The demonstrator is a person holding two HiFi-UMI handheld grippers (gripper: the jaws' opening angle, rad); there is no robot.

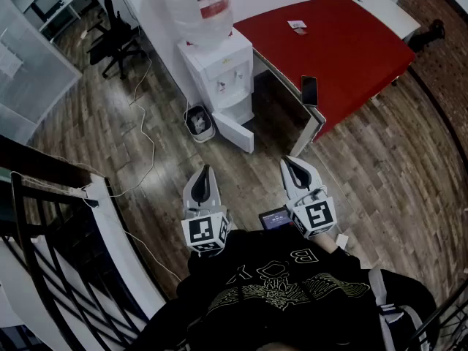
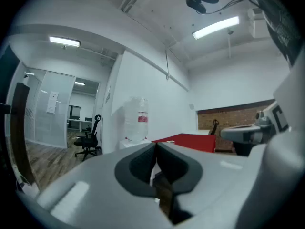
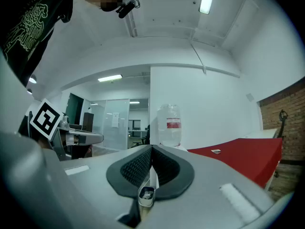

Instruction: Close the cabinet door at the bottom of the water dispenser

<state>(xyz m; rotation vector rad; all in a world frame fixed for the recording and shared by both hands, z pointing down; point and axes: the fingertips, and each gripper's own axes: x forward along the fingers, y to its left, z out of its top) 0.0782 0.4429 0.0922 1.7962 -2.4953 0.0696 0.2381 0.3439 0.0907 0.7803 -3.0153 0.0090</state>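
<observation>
A white water dispenser point(image 1: 223, 79) with a large clear bottle point(image 1: 200, 6) stands against the far wall. Its bottom cabinet door point(image 1: 235, 132) hangs open, swung out toward me. My left gripper point(image 1: 204, 174) and right gripper point(image 1: 295, 168) are held level in front of my body, well short of the dispenser, both shut with nothing between the jaws. In the left gripper view the left gripper point(image 2: 156, 146) points at the bottle point(image 2: 137, 119). The right gripper point(image 3: 151, 149) faces the bottle point(image 3: 169, 125) in its own view as well.
A red table point(image 1: 336, 46) stands right of the dispenser with a phone point(image 1: 309, 90) near its front edge. A small bin point(image 1: 198, 121) sits left of the open door. A black office chair point(image 1: 115, 42) and a loose cable point(image 1: 146, 134) lie to the left. A black railing point(image 1: 51, 218) runs at my left.
</observation>
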